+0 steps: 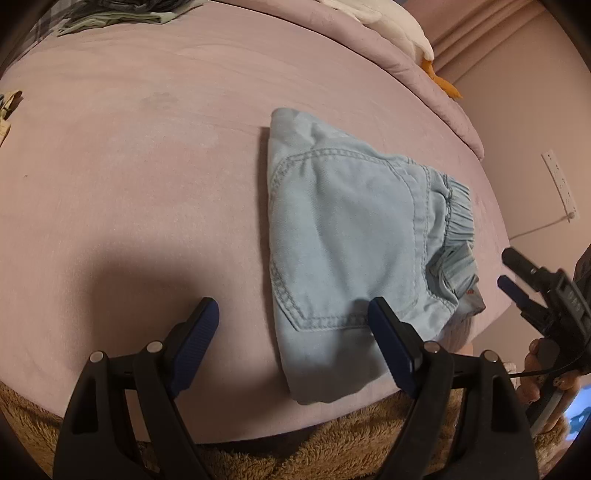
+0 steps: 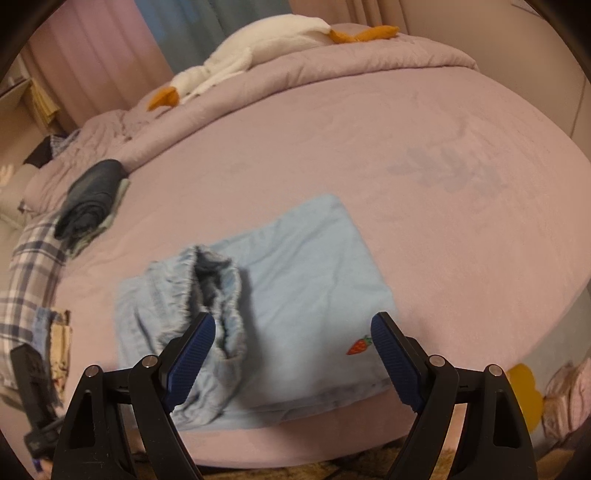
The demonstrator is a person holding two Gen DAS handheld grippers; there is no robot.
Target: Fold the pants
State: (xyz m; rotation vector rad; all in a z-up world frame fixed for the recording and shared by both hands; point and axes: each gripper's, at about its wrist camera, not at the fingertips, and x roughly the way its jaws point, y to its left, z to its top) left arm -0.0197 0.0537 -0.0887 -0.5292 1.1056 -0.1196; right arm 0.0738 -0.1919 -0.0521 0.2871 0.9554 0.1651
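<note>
One pair of light-blue pants [image 1: 343,236], folded into a compact bundle, lies on the pink bed [image 1: 129,166]. Two grippers hover over it, both with jaws spread wide and nothing between them. The bundle sits just ahead of the right gripper [image 2: 293,336] and ahead-right of the left gripper [image 1: 293,321].

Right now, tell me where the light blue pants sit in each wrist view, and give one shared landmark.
Left wrist: pants right of centre, back pocket up, waistband to the right.
Right wrist: pants low centre, waistband to the left.
Shared landmark: white plush goose on the bed's far side.
</note>
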